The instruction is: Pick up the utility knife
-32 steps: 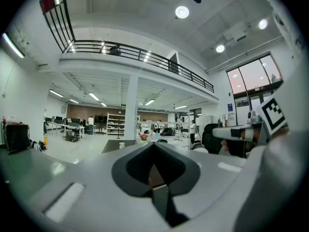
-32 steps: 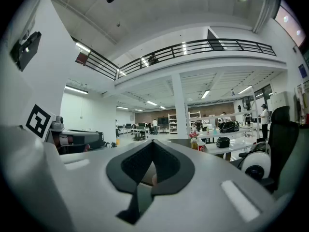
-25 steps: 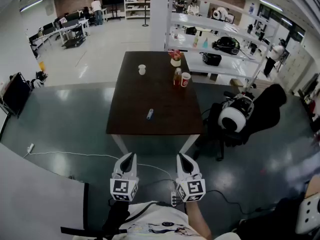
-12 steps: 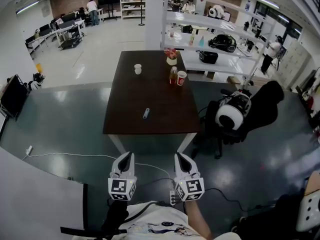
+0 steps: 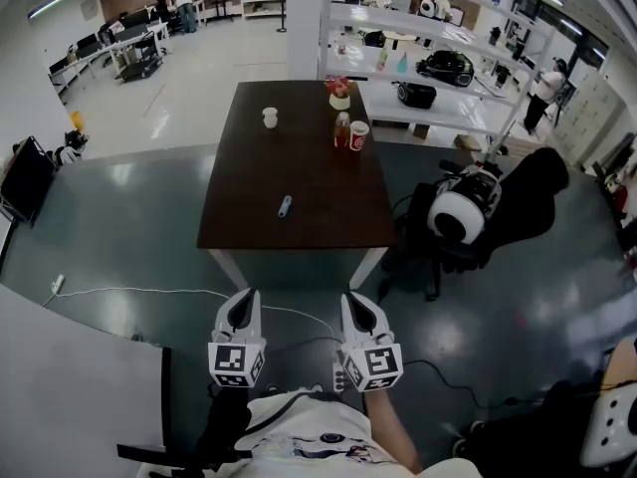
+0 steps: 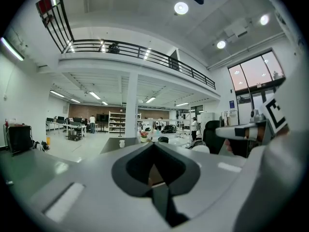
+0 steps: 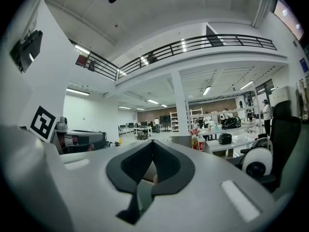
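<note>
The utility knife [image 5: 285, 206], small and blue-grey, lies on the dark brown table [image 5: 244, 222], near the middle of its front half. Both grippers hang over the floor in front of the person's body, well short of the table's front edge. My left gripper [image 5: 249, 297] is shut with nothing in it, and so is my right gripper [image 5: 350, 300]. In the left gripper view the jaws [image 6: 153, 144] meet at the tip, with the table far ahead. The right gripper view shows the same closed tips [image 7: 153, 141]. The knife shows in neither gripper view.
At the table's far end stand a white cup [image 5: 269, 118], a bottle [image 5: 342, 129], a red cup [image 5: 358, 134] and a flower pot [image 5: 339, 94]. A black chair with a round white device [image 5: 456, 217] sits right of the table. White shelves [image 5: 428, 58] stand behind. A cable [image 5: 149, 292] runs across the floor.
The table and knife have slid up and slightly left in the head view. Both grippers stay shut, side by side in front of the body.
</note>
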Demonstrator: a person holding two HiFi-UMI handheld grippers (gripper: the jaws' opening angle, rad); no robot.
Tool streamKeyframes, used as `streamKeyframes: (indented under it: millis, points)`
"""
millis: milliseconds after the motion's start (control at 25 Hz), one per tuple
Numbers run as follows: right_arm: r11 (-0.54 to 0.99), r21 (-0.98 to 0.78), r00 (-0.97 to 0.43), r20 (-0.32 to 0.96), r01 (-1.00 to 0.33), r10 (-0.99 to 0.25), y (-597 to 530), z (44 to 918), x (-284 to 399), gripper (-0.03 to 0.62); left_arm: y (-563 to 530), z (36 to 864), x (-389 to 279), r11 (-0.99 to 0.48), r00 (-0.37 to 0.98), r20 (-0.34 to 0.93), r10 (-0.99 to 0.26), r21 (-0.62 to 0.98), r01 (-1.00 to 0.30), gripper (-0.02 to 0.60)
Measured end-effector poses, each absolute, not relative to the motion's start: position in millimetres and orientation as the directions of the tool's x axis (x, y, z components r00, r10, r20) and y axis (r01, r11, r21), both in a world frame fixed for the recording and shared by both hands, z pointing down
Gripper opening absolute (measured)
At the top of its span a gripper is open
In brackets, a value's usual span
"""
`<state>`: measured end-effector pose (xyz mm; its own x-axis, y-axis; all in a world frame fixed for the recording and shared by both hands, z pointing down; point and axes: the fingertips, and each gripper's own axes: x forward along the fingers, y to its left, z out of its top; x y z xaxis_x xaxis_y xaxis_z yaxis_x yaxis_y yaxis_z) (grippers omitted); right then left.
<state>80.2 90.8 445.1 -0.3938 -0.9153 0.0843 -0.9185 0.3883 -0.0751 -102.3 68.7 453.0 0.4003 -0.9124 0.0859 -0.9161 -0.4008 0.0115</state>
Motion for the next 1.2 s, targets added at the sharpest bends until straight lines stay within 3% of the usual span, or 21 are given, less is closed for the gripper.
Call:
streamKeyframes:
  millis: [680, 1200]
  points:
    - [0.447, -0.113, -0.459, 0.113, -0.887, -0.881, 87.4, 458.2, 85.4, 0.002, 80.9, 479.3, -83.7, -0.356, 0.357, 0.158, -0.921, 0.031, -0.934, -0.002]
    - [0.425, -0.084, -0.431, 0.082, -0.901, -0.898, 8.4, 444.9, 51.6, 0.002, -10.4, 469.7, -105.0, -0.407, 0.409, 0.118, -0.905, 0.042, -0.912, -0.002]
